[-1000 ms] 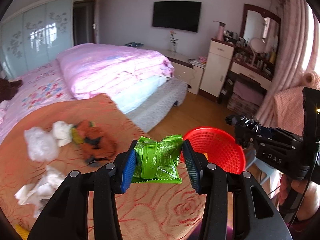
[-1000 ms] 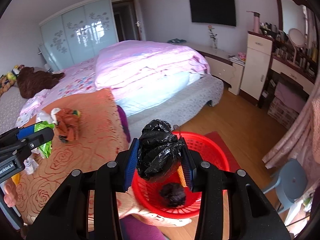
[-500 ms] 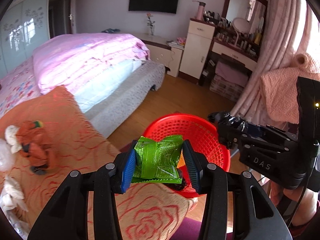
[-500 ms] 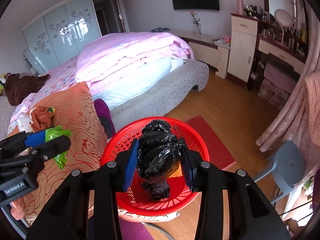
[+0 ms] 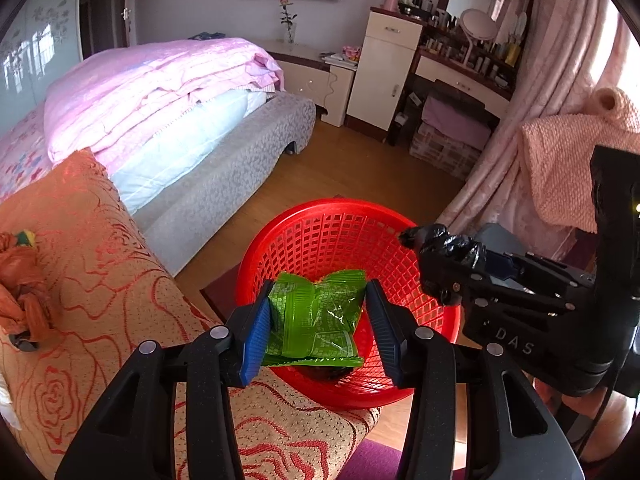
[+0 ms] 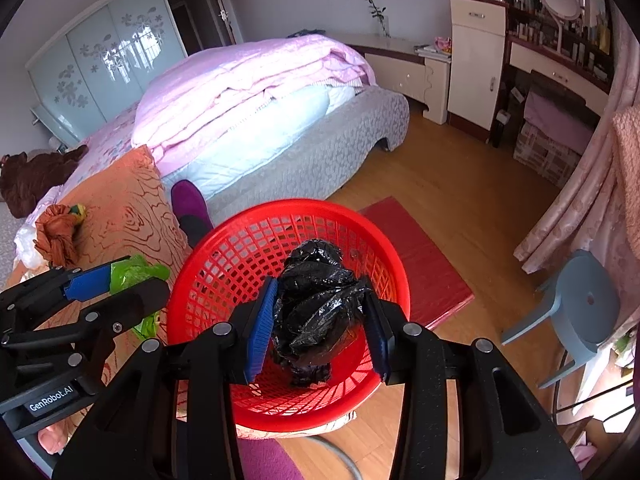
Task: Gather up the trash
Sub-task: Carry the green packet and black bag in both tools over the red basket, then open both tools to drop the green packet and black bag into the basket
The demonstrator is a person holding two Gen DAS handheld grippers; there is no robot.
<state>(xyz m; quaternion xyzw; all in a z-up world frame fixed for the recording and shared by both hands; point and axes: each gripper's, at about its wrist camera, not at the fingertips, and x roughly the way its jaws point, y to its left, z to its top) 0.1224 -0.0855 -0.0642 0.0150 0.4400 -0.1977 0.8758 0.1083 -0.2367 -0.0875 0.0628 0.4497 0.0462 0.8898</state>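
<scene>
While you hold both grippers over the red basket (image 6: 248, 236), your left gripper (image 5: 318, 318) clamps the green wrapper (image 5: 316, 316) and your right gripper (image 6: 320, 322) clamps the black bag (image 6: 316, 312).

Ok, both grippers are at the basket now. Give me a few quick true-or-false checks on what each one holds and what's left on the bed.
1. The left gripper holds a green wrapper. True.
2. The right gripper is empty. False: its pads clamp a crumpled black bag.
3. The red basket is solid-walled. False: its walls are an open mesh.
4. Both held pieces are over the basket. True, as far as each wrist view shows.
5. The orange blanket has no trash left on it. False: a crumpled orange bag lies there.
6. A dark item already lies in the basket's bottom. True.
</scene>
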